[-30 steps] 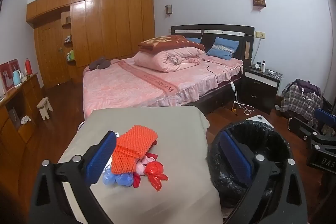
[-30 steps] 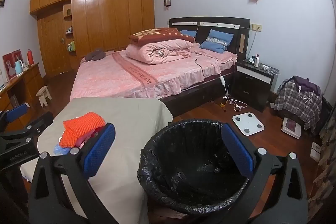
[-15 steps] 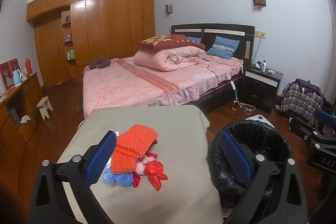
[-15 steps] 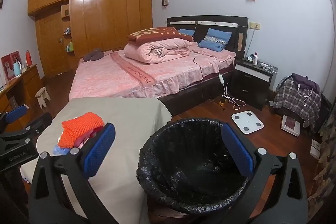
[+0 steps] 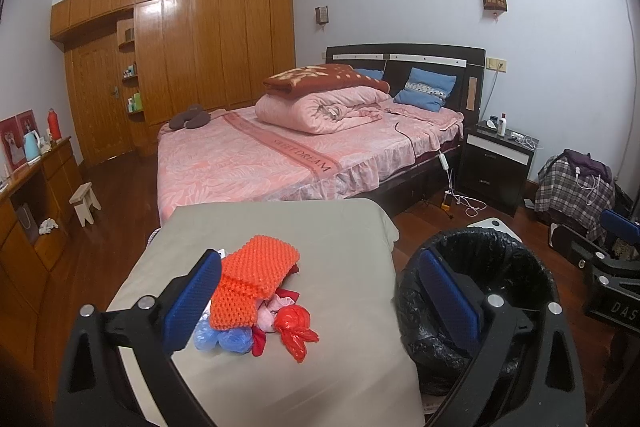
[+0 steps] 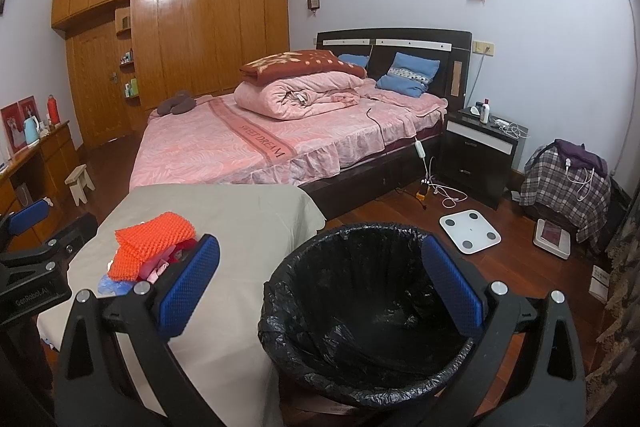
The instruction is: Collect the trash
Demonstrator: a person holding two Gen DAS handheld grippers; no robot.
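Observation:
A pile of trash lies on the beige-covered table [image 5: 340,251]: an orange foam net [image 5: 252,275] on top, a red plastic bag [image 5: 294,327], blue bags [image 5: 224,339] and pink scraps. The pile also shows in the right wrist view [image 6: 152,243]. A bin with a black liner [image 6: 360,315] stands on the floor right of the table; it also shows in the left wrist view [image 5: 480,291]. My left gripper [image 5: 320,303] is open and empty, just short of the pile. My right gripper [image 6: 320,287] is open and empty, above the bin's near rim.
A pink bed [image 5: 288,155] stands behind the table. A dark nightstand [image 6: 476,155] and a white scale [image 6: 470,225] on the wood floor are to the right. A plaid-draped chair [image 6: 568,183] is far right. A wooden cabinet [image 5: 32,203] and stool [image 5: 84,201] are left.
The right wrist view has shifted slightly, so the bin sits a little lower and nearer. The left gripper has barely moved. Both stay open.

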